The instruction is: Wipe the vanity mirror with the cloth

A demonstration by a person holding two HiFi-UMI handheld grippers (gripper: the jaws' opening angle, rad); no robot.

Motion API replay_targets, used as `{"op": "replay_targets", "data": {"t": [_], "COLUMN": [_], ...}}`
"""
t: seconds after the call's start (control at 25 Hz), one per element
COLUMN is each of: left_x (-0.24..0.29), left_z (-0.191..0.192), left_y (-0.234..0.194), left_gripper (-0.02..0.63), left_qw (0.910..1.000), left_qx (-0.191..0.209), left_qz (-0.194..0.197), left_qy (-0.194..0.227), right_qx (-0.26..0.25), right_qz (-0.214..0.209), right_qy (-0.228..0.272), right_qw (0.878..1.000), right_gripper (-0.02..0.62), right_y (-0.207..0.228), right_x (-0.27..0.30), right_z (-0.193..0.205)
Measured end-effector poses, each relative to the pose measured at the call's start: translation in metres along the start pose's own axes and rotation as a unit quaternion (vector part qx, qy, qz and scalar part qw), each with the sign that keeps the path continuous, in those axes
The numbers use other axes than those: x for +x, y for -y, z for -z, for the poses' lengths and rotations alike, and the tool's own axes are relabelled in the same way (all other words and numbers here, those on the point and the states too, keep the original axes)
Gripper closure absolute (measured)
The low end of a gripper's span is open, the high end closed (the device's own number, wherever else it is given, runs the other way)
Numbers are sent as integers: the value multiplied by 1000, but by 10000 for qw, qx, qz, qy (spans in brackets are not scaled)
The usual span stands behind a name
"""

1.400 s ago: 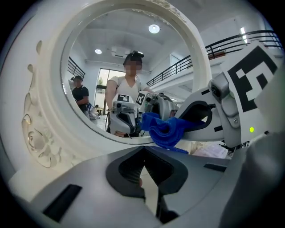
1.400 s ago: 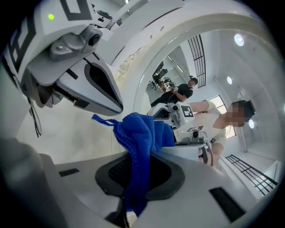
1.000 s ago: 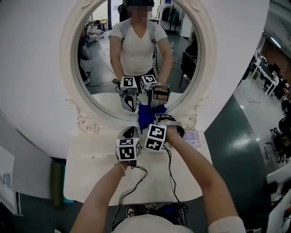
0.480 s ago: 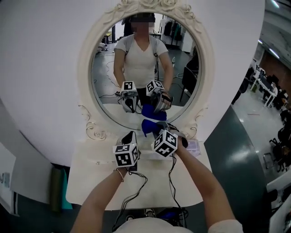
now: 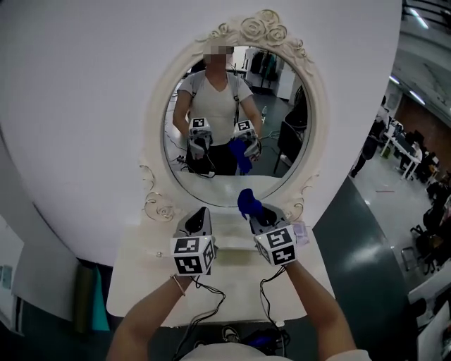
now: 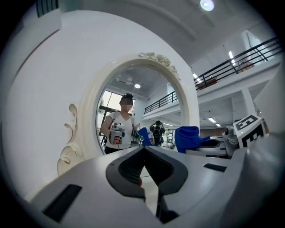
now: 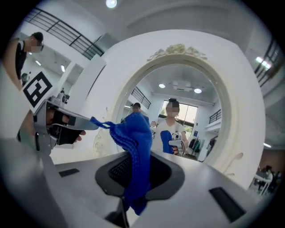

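We draw back from the mirror (image 5: 232, 134): right tool (image 5: 258, 213) grips the cloth (image 5: 247, 202), left tool (image 5: 199, 216) clenched empty; wiping paused or done.

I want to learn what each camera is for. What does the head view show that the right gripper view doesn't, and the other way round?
Only the head view shows the white tabletop and the person's forearms. Only the right gripper view shows, close up, the right claw shut on the blue knitted cloth, plus a round ceiling lamp. Both show that cloth and the white oval-framed vanity mirror.
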State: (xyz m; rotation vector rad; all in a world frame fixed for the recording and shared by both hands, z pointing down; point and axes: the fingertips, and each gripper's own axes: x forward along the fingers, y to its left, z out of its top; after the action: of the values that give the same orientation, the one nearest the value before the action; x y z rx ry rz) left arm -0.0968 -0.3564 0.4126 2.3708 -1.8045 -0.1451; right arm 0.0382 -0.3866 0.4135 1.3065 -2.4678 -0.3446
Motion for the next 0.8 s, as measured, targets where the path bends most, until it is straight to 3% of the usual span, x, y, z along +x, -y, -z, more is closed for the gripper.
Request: {"op": "replay_targets", "data": {"t": [0.12, 0.28, 0.48, 0.64, 0.8], "left_x": [-27, -59, -84, -94, -100], "left_z": [-17, -22, 3, 34, 53], "left_y": [13, 25, 34, 44, 48], "left_gripper": [601, 601, 601, 600, 600], "left_qw": [9996, 9985, 9986, 9989, 9990], "left_qx": [94, -32, -190, -315, -415], "left_qz": [195, 443, 387, 332, 173], "left_qy": [192, 330, 301, 72, -66], "right_qx": [681, 1598, 2162, 2557, 2754], "right_qz": [376, 909, 1377, 1550, 1393], "right_qy": [201, 473, 480, 275, 84], "right_qw": [9968, 9818, 9654, 9539, 9512], "right_gripper": [532, 532, 532, 532, 532], "right_y": [4, 10, 1, -10, -24], "right_x": [-29, -74, -115, -132, -138], "right_z": [-1, 1, 19, 47, 69]}}
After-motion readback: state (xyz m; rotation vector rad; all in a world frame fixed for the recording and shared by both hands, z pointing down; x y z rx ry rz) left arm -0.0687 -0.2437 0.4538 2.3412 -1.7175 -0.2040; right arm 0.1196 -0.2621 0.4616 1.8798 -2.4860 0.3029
